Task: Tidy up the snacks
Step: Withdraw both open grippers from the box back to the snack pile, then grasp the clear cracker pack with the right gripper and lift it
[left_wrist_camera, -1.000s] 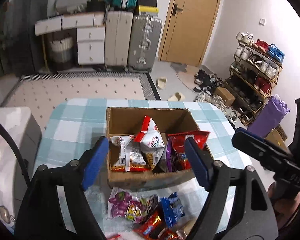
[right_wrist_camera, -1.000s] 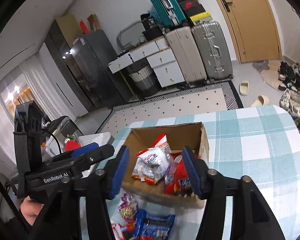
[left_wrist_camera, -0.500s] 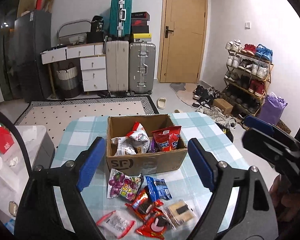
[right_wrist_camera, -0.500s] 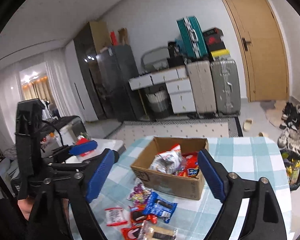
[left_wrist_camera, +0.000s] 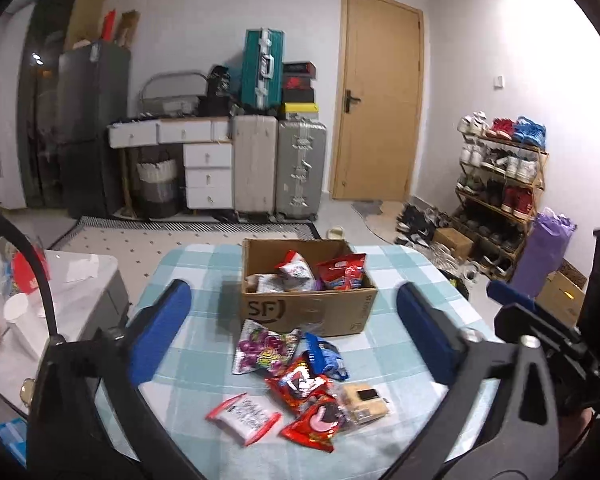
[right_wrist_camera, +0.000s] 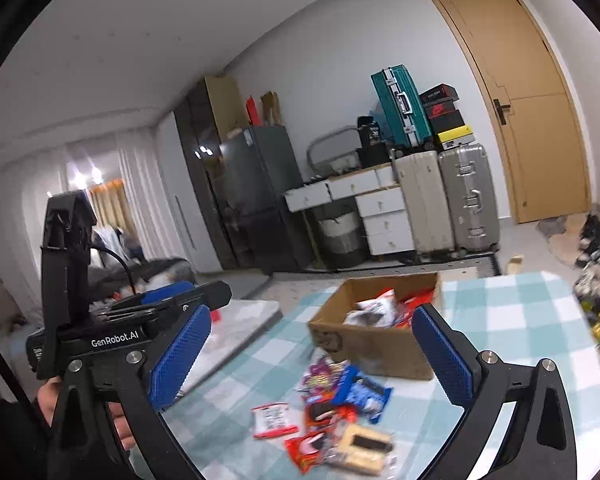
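Some snacks sit in cardboard box (left_wrist_camera: pixel 306 304), loose packets (left_wrist_camera: pixel 300 380) left before it on table (left_wrist_camera: pixel 188 280); both claws spread, empty.

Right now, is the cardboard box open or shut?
Open: the cardboard box has no lid over it, and snack bags show inside.

A: Left gripper (left_wrist_camera: pixel 292 332)?
B: Jaws spread wide, just been opening, nothing between the pads.
A: Right gripper (right_wrist_camera: pixel 312 356)?
B: Likewise, just opened wide and empty; the left one is beside it.
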`<state>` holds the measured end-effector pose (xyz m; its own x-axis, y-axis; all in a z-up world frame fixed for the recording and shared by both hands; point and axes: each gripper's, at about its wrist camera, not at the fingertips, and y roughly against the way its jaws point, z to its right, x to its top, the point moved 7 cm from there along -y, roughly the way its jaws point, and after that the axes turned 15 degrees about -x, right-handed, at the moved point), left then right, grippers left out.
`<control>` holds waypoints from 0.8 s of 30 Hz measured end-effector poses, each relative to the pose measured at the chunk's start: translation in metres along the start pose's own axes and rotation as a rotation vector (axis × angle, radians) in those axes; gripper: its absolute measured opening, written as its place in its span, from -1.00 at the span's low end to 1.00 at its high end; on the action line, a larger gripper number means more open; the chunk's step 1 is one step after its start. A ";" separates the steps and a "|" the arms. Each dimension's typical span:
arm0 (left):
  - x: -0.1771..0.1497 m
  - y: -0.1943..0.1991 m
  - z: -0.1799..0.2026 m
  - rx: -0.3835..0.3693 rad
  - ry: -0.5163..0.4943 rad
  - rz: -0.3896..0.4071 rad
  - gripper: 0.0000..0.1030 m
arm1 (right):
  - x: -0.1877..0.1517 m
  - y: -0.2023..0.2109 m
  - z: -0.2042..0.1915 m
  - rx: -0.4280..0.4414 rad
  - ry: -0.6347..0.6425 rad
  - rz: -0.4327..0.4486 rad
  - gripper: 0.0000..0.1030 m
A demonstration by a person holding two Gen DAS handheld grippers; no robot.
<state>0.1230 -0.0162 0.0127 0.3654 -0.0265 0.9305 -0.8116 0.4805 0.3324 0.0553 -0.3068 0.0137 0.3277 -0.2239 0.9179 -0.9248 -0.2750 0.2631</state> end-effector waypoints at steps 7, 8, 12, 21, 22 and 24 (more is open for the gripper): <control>-0.037 0.005 -0.018 0.025 0.039 -0.020 1.00 | -0.046 -0.016 0.009 -0.028 -0.005 -0.096 0.99; -0.044 0.003 -0.023 0.027 0.051 -0.031 0.99 | -0.052 -0.020 0.011 -0.033 -0.010 -0.120 0.99; -0.082 -0.015 -0.044 0.057 0.090 -0.079 0.99 | -0.079 -0.038 0.020 -0.069 -0.032 -0.220 0.99; -0.161 -0.070 -0.080 0.067 0.188 -0.228 0.99 | -0.134 -0.076 0.037 -0.112 -0.046 -0.381 0.99; -0.164 -0.074 -0.082 0.067 0.190 -0.228 0.99 | -0.137 -0.079 0.040 -0.114 -0.051 -0.395 0.99; -0.169 -0.080 -0.084 0.064 0.187 -0.230 0.99 | -0.147 -0.088 0.043 -0.117 -0.061 -0.433 0.99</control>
<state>0.1646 0.0229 -0.1841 0.6156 0.0370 0.7872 -0.7229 0.4243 0.5454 0.0968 -0.2901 -0.1567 0.6970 -0.1670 0.6974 -0.7142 -0.2491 0.6541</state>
